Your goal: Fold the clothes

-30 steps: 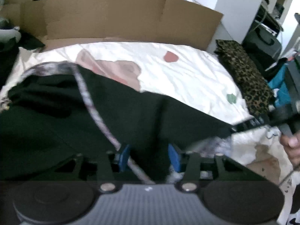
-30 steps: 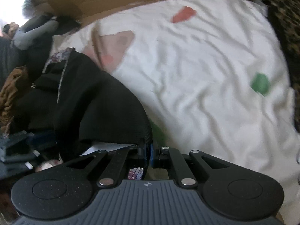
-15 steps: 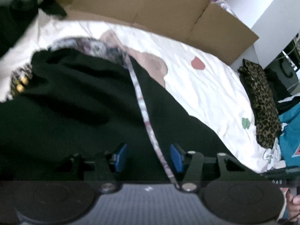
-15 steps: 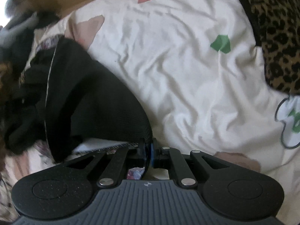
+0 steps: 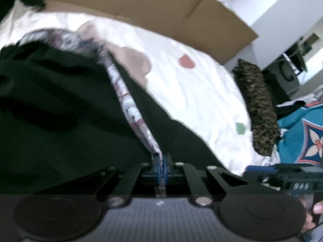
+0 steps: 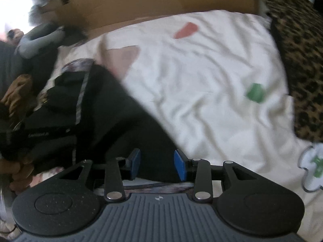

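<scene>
A black garment [image 5: 60, 109] with a patterned purple-white trim [image 5: 129, 104] lies on a white bedsheet [image 5: 197, 92]. My left gripper [image 5: 160, 163] is shut on the garment's trimmed edge. In the right wrist view the same black garment [image 6: 113, 113] spreads over the left of the sheet [image 6: 201, 84]. My right gripper [image 6: 158, 164] is open, its blue pads on either side of the garment's near edge. The right gripper also shows in the left wrist view [image 5: 286, 176] at the lower right.
Brown cardboard [image 5: 153, 10] stands behind the bed. A leopard-print cloth [image 5: 258, 109] lies along the sheet's right edge, also in the right wrist view [image 6: 302, 64]. A teal patterned cloth [image 5: 302, 137] lies further right. Dark clothes and a grey item [image 6: 38, 38] pile up at the left.
My left gripper has closed on the garment's trimmed edge. My right gripper has opened and let go of the black garment.
</scene>
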Demonstrator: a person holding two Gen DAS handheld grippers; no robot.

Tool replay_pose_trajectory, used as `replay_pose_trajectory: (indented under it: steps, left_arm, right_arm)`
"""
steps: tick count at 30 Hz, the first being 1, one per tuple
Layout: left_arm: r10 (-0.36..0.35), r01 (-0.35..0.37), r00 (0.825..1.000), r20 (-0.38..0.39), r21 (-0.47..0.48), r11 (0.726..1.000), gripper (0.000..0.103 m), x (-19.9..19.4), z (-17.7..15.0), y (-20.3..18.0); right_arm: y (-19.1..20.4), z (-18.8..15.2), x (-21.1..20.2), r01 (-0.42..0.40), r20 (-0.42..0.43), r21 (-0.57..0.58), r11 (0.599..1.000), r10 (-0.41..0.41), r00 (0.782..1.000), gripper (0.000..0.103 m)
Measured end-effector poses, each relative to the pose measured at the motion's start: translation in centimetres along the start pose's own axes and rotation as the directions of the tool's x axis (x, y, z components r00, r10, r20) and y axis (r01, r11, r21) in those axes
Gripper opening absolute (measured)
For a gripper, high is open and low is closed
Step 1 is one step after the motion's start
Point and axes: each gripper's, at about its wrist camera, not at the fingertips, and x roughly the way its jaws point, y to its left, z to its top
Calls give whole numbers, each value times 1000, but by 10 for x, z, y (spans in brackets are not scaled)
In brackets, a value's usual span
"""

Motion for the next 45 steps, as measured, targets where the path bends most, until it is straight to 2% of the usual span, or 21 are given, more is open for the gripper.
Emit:
replay_pose_trajectory:
  steps: [9,12,20,22,23,26,32,35,38,41,45]
  left_arm:
    - [-94,93,995,-30,-3,996,3,4,-3,-12]
    - [-129,123,989,-71,-86,989,3,11,-4,-13]
    - [-156,149,986,-57,-106,983,3,9,-5,-26]
    - [-158,152,986,-54,-97,984,3,7,-3,-29]
    - [-156,151,986,-56,-91,984,3,7,-3,-31]
    - [-152,147,986,-69,-69,987,6,2,0,-34]
    - [-118,118,990,-82,1,993,26,-5,4,-43]
    - [-99,99,993,-70,-5,995,34,-13,8,-37]
    - [-42,41,998,-53,-11,999,46,-25,13,-25]
    - [34,-36,998,-59,-32,999,48,-40,21,-6]
    - [139,-140,990,-25,-43,989,52,-61,27,19]
  right_arm:
    - [54,-7,14,-120,-23,-118,986,118,993,48]
    - [71,-9,20,-155,-35,-153,976,151,988,52]
    - [90,-20,48,-134,-36,-183,974,130,991,53]
    - [84,-22,51,-116,-33,-164,980,112,993,25]
    - [81,-24,53,-107,-31,-154,982,103,994,0]
    - [70,-25,46,-63,-16,-151,987,61,998,0]
    - [45,-20,24,28,6,-149,988,-27,1000,0]
    - [32,-15,12,78,17,-137,987,-76,997,0]
    - [15,-11,-2,128,29,-114,985,-126,992,0]
    - [-5,-11,-15,168,36,-95,981,-165,986,0]
    - [-39,-24,-31,213,17,-7,977,-213,977,0]
